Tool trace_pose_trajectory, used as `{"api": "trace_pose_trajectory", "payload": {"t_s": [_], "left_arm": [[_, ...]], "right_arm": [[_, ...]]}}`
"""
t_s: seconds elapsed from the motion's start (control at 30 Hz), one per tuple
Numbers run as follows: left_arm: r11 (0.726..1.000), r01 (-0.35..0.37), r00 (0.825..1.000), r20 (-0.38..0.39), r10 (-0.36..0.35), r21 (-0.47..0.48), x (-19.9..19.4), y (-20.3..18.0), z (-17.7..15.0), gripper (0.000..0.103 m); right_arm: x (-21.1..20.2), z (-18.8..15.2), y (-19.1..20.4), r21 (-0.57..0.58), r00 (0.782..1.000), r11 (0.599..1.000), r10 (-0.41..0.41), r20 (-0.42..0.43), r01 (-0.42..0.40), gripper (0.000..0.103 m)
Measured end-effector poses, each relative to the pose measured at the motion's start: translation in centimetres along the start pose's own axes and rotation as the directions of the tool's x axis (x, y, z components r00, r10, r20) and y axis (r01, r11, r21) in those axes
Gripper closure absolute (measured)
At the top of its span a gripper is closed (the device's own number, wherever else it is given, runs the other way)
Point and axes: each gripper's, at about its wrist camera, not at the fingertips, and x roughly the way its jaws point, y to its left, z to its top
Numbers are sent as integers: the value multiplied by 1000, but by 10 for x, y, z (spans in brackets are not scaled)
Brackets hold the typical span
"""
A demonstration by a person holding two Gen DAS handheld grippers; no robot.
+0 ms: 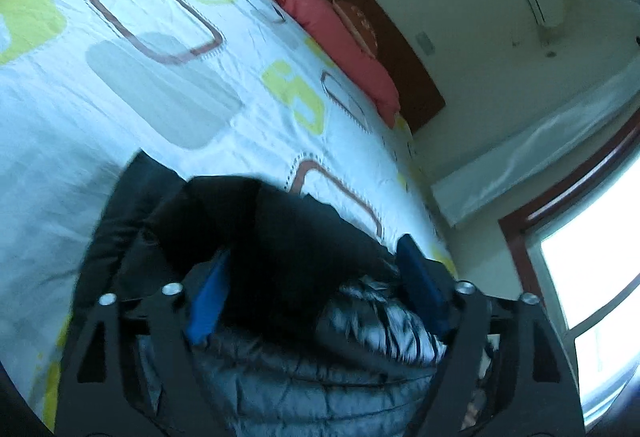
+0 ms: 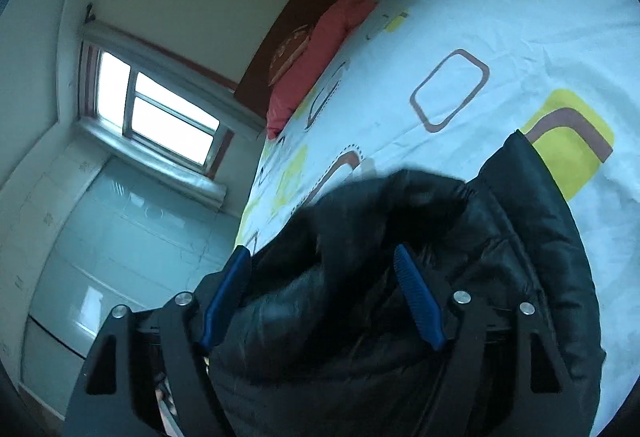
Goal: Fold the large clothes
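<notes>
- Puffer jacket, black and quilted, lies bunched at the near edge of the bed, which carries a white cover printed with yellow, grey and brown rounded squares; we take this as the large garment to fold.
- We judge it sits at the edge so both of our hands can reach it from one side, with plenty of bare cover beyond to spread or fold onto.
- Our left tongs stand spread wide, blue pads on either side of a shiny quilted mound; the fabric is between them, but the pads do not appear to press on it.
- Our right tongs are likewise spread apart, with dark fabric bulging up between the pads and nothing pinched.
- We read both pairs as straddling separate parts of the jacket, set apart so a fold could be carried evenly; which parts they are, hem, shoulder or sleeve, we cannot tell through the blur.
- A red pillow rests against the brown headboard at the far end, well apart from the jacket and out of the way.
- A window lights the room from the side.
- Folding looks unfinished to us: the jacket is still heaped, not flat.
</notes>
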Motion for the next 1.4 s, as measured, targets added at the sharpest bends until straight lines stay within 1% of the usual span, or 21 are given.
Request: {"api": "trace_pose_trajectory", "payload": {"t_s": [0.07,0.13,0.23,0.33,0.4,0.47,0.57,0.6,0.67,0.7,0.73,0.83,0.9,0.97,1.03,1.1,1.13,1.17,1.2,1.3,1.4], "left_arm": [[1000,19,1000,20,-19,-8,-12,-1,2,21],[1000,-1,999,34,1,9,-19,-1,2,21],[992,-88,996,14,88,94,-12,-3,-4,21],[972,-163,986,-7,167,170,6,-6,-7,21],[950,-213,975,-14,222,228,22,-11,-7,21],[911,-282,956,11,292,302,42,-19,-5,21],[876,-330,941,49,335,352,61,-22,2,21],[867,-348,934,54,353,357,67,-21,4,21],[841,-402,908,40,417,363,84,-12,8,21],[822,-430,887,4,462,373,98,-2,6,21],[818,-440,877,-22,481,370,107,5,5,21],[800,-462,863,-13,505,383,112,6,5,21],[808,-452,872,-6,490,379,105,2,9,22],[852,-400,907,14,420,338,88,-2,18,22],[879,-376,922,30,385,294,81,2,29,22],[874,-401,909,3,417,275,91,13,33,22],[871,-417,894,-54,444,258,103,26,34,22],[872,-418,885,-103,455,255,114,34,32,21],[870,-419,881,-116,459,261,120,39,31,20],[850,-440,873,-80,480,290,122,34,27,19],[878,-414,896,-62,439,242,102,35,32,20]], "right_arm": [[-4,-8,8,-52,999,998,-35,5,35,30],[-3,-13,12,-88,996,992,-85,11,86,30],[13,-17,21,-162,979,966,-205,-13,201,30],[38,-14,34,-232,957,932,-289,-21,277,38],[59,-8,41,-284,939,902,-344,-17,325,47],[79,-2,47,-328,924,875,-381,-9,358,47],[109,0,56,-416,898,814,-440,11,404,47],[120,0,57,-456,883,781,-468,26,427,47],[139,-3,52,-498,848,730,-530,20,469,47],[152,-6,38,-496,829,725,-559,-18,478,47],[155,-8,31,-488,827,730,-561,-27,479,47],[154,-6,37,-508,815,707,-580,-18,492,46],[145,0,42,-502,827,718,-562,-11,482,47],[132,9,46,-485,839,726,-544,29,488,47],[125,19,41,-480,823,706,-565,62,521,47],[135,22,24,-469,801,704,-598,15,534,47],[144,22,15,-457,796,714,-605,-21,530,46],[146,22,9,-446,804,727,-594,-28,522,44],[147,22,7,-440,806,731,-591,-25,522,43],[147,20,9,-447,805,724,-593,-14,525,42],[125,22,16,-414,828,752,-561,9,513,42]]}}
